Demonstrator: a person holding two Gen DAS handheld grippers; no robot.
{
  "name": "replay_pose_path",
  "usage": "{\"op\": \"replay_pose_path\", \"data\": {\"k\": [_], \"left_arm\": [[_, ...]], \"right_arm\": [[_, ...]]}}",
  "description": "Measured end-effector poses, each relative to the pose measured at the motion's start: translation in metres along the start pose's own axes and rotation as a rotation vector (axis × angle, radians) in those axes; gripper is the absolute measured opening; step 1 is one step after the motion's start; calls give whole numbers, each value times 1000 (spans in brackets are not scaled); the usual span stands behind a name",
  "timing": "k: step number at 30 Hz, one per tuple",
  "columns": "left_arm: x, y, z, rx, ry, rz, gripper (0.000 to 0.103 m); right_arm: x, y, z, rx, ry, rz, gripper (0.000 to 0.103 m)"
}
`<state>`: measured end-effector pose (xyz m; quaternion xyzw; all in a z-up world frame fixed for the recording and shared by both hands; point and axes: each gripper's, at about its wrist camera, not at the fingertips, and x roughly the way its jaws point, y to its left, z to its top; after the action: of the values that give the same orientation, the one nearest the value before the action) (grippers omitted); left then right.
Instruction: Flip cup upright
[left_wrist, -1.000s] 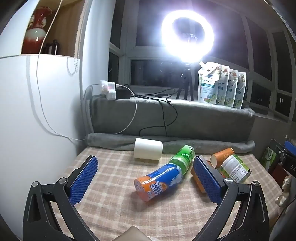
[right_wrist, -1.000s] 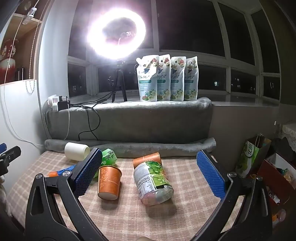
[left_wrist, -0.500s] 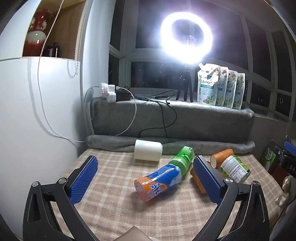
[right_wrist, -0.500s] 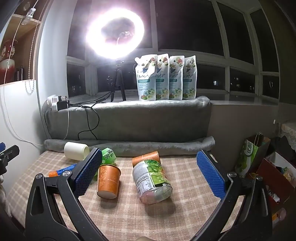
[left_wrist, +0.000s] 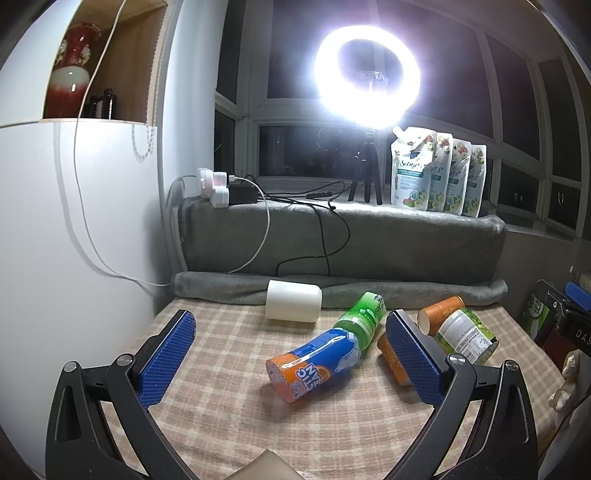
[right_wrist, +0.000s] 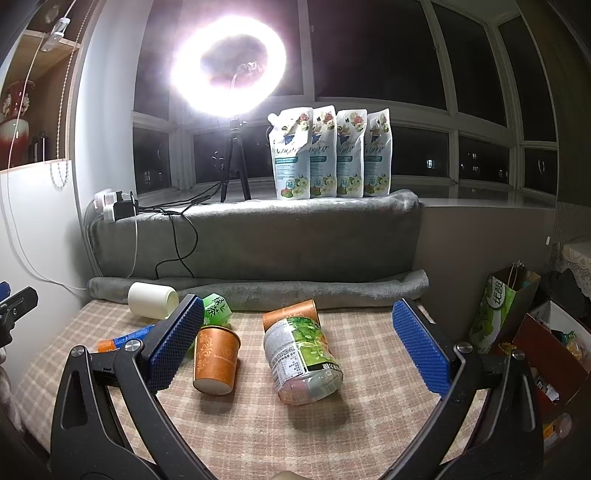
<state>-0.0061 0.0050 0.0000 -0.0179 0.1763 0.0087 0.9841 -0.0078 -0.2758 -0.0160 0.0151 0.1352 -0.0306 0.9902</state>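
Hovering above the checked-cloth desk (right_wrist: 369, 417) with both grippers released, fingers spread wide, nothing held. Eyeing the orange paper cup with the pale scroll pattern (right_wrist: 216, 360), lying toppled, base nearest the camera, just beside the right gripper (right_wrist: 299, 350)'s left finger (right_wrist: 177, 345) — and near the clear plastic jar with the green label (right_wrist: 301, 356). Judging the right gripper better placed: straddling the cup's mid-wall, squeezing gently to avoid crushing paper, then rotating — keeping clear of the jar. Left gripper (left_wrist: 291, 356) idling over the orange-and-blue drink bottle (left_wrist: 317, 360).
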Motion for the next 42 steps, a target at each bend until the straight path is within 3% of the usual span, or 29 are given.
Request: {"op": "replay_pose_path", "data": {"k": [42], "left_arm": [[8, -2, -7, 3, 16, -4, 102]], "right_arm": [[4, 2, -8, -5, 15, 7, 103]]}}
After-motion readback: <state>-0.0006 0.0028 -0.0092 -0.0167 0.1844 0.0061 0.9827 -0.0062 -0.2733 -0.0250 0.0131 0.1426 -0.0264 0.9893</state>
